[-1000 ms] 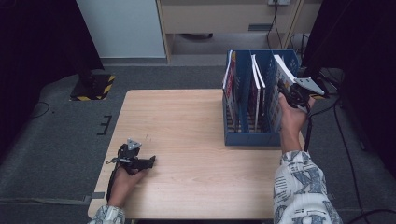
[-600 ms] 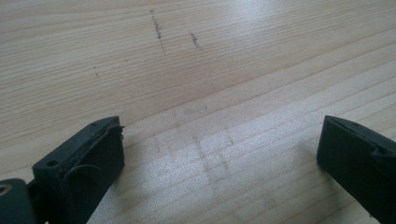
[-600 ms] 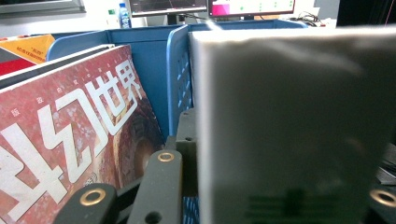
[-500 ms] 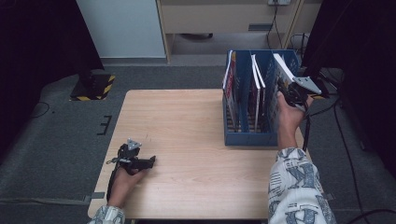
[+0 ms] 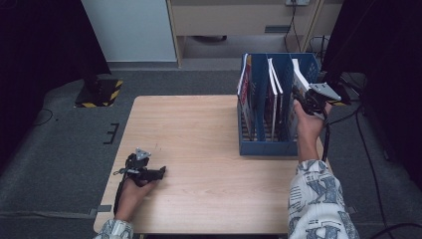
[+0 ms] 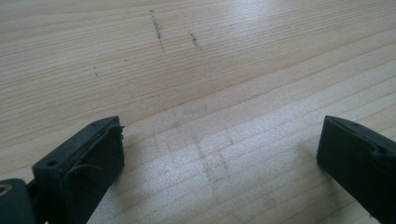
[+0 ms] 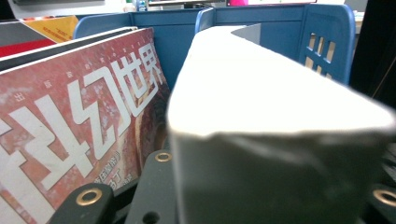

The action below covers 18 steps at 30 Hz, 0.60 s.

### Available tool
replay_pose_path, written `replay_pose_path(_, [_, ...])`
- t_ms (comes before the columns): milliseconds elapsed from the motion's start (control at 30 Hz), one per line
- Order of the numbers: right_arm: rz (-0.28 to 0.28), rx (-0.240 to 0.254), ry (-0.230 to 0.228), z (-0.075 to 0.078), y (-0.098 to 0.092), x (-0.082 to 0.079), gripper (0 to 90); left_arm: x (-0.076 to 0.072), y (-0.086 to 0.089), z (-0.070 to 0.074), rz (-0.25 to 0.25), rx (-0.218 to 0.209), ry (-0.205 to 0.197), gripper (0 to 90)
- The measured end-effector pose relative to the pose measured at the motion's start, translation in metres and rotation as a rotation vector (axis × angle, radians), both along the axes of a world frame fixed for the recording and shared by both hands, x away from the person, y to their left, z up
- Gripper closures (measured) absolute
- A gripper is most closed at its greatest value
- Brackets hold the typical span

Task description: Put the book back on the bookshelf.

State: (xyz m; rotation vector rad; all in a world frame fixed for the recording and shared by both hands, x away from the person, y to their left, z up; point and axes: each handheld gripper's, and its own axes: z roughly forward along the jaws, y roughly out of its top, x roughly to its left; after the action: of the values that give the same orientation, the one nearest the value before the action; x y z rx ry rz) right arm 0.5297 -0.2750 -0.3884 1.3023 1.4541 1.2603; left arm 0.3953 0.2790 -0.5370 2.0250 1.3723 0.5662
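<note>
High view, progress: I am watching the right gripper (image 5: pixel 304 96) holding a thick white book (image 5: pixel 298 82) at the right-hand slot of the blue file rack (image 5: pixel 263 144), at the table's far right. The book is sitting high, its top above the rack wall, so I am judging it only partly in or partly out; seating or lifting it clear is what remains.
High view, other slots: magazines (image 5: pixel 272 94) are standing upright in the slots to the left.
High view, left side: the left gripper (image 5: pixel 158 173) is resting on the wooden table (image 5: pixel 199 129) at the near left, well apart from the rack.
Left gripper view: I am seeing its jaws spread wide over bare wood, nothing between them, plus faint pencil marks (image 6: pixel 159 30) that the high view is too far off to show.
Right gripper view: its jaws are pinching the white book (image 7: pixel 261 107) from both sides; I am also reading a red cover with white characters (image 7: pixel 79 121) just left of it and the rack's slotted blue end wall (image 7: pixel 327 46) behind.
</note>
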Motion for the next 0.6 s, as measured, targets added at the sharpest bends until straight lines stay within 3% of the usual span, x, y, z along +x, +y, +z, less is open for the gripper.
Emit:
replay_pose_path(467, [-0.058, -0.014, -0.017, 0.007, -0.01, 0.0, 73.6, 0.0, 0.0, 0.0, -0.001, -0.001, 0.0, 0.0])
replay_pose_path(600, [-0.084, -0.02, -0.051, 0.01, -0.012, 0.002, 73.5, 0.0, 0.0, 0.0, -0.001, -0.001, 0.001, 0.0])
